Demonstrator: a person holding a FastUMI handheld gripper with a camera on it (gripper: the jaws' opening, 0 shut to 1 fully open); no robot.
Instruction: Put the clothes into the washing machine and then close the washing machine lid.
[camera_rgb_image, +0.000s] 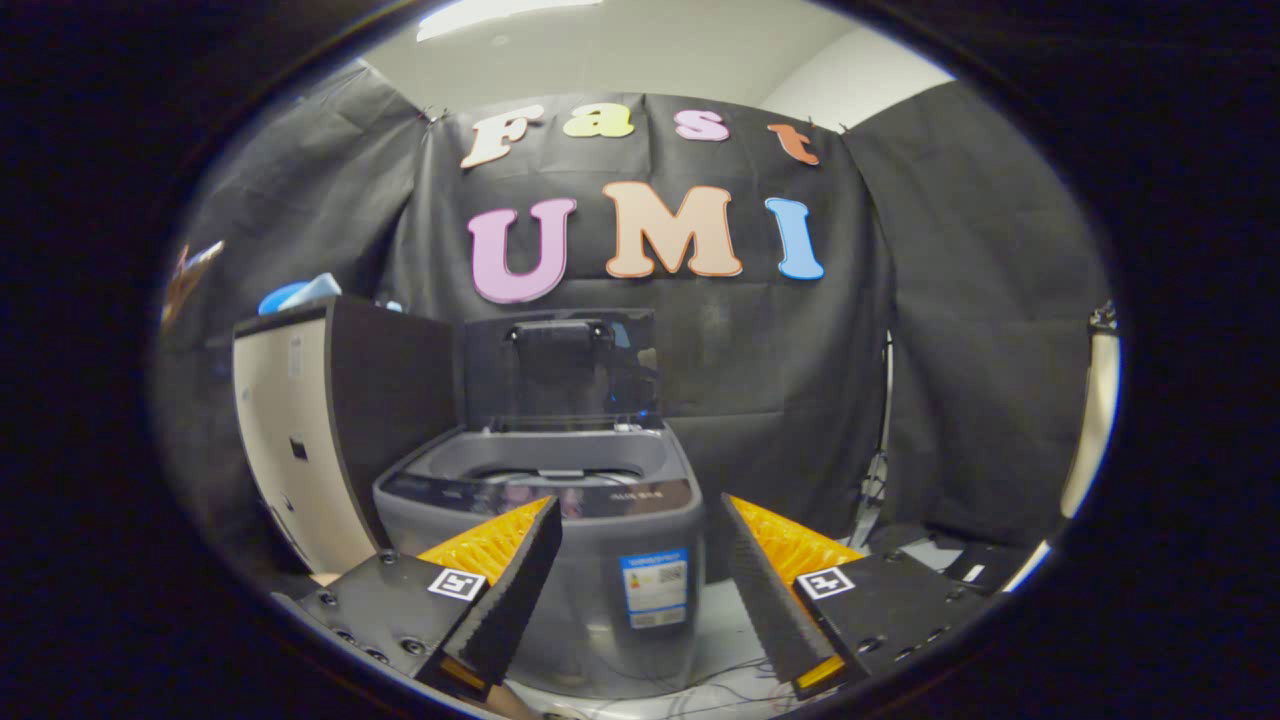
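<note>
claw (640, 515) wide open, nothing between its fingers. grey washing machine (545, 530) just ahead of the fingers, a bit left of the gap, lid (560, 368) standing upright at its back, tub open. clothes not made out. cabinet (320, 430) left of machine, touching or just beside.
</note>
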